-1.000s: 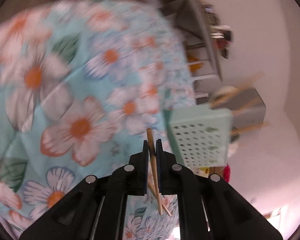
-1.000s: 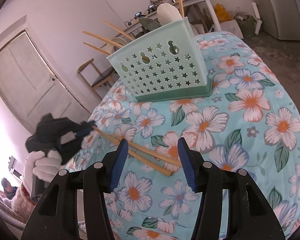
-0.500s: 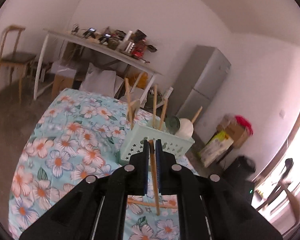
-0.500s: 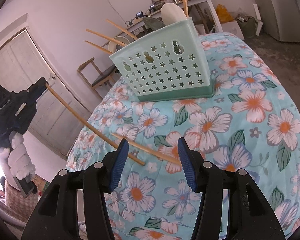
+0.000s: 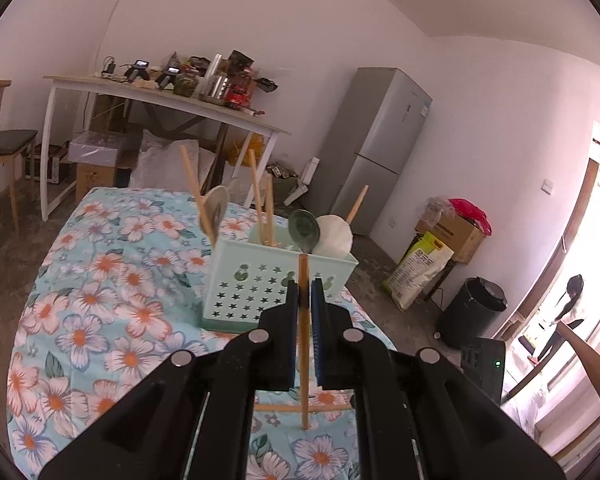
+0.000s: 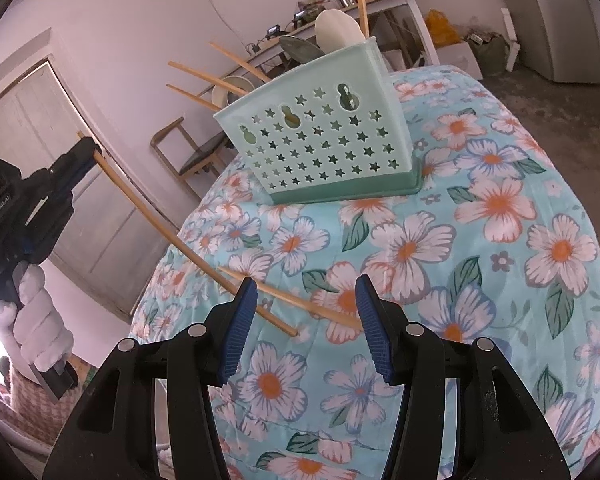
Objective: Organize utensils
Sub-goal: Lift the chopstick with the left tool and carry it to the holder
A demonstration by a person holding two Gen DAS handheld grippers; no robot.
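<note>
Left wrist view
- Left tongs (image 5: 305,294): clenched on a chopstick (image 5: 302,384), held upright, pointing toward the caddy.
- Caddy (image 5: 276,280): mint basket standing on the floral surface (image 5: 100,300), straight ahead of the tongs.
- Done: several chopsticks, a dark spoon (image 5: 305,230) and a white spoon (image 5: 334,236) already stand in it.
- Left: one loose chopstick (image 5: 328,407) lies crosswise on the cloth under the tongs.
- Around: a cluttered table, fridge, boxes and bin behind; nothing blocks the path to the caddy.

Right wrist view
- Right tongs (image 6: 306,322): released, jaws wide apart, grasping nothing, hovering over the loose chopstick.
- Loose chopstick (image 6: 300,300): flat on the cloth, near the caddy's front.
- In the way: the held chopstick (image 6: 172,236) slants across, its tip close beside the loose one; the two tongs are likely to crowd each other.
- Progress: probably near the end, two chopsticks remaining.
</note>
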